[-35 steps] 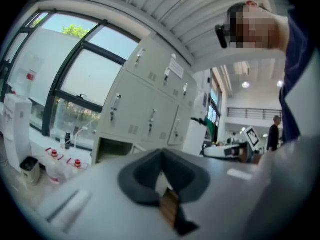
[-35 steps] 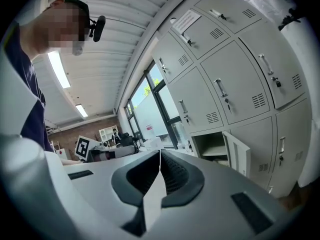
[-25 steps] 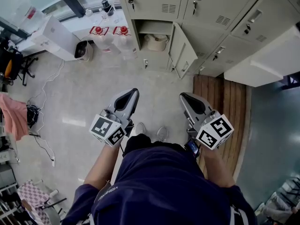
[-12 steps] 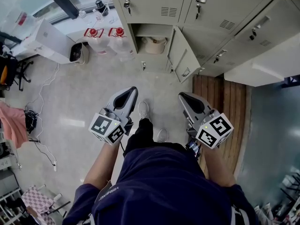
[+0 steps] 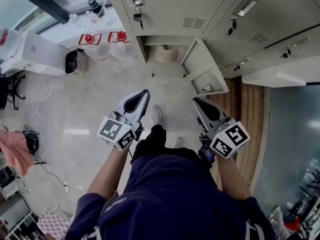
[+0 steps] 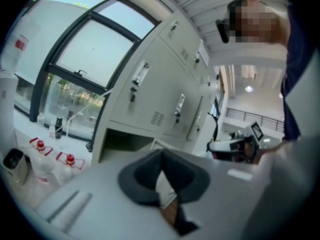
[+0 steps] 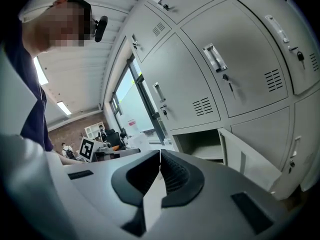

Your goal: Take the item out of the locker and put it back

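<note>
**Head view**
- Locker (image 5: 146, 48): one low compartment open, door (image 5: 205, 69) swung out to the right
- Item (image 5: 166, 53): pale, round, sits inside the open compartment, untouched
- Left gripper (image 5: 142, 94): jaws pressed together, nothing in them, aimed at the opening, well apart from it
- Right gripper (image 5: 198, 103): likewise closed and empty, tip below the open door in the picture
- Bottles (image 5: 89, 40): two, red caps, on the floor just left of the locker
- Shoe (image 5: 156, 116): on the floor between the grippers

**Left gripper view**
- Left gripper (image 6: 161, 155): dark pads meet with no gap, nothing held
- Locker opening ahead, dark; item not made out
- Bottles low at left

**Right gripper view**
- Right gripper (image 7: 159, 155): ribbed pads closed on each other, empty
- Compartment ahead with the door standing open at its right; item not seen from this angle

**Hazards, as judged**
- Closed jaws reaching the item would push it deeper instead of taking it, so they need to part first
- The open door juts into the right gripper's path, and a brush could swing it across the opening
- The item's round shape may roll or slip from a shallow pinch
- The bottles stand near the feet and a step could tip them

**Writing**
- Square black-and-white markers on the cubes
- Red labels at the bottles, too small to read
- No brand legible in any view
</note>
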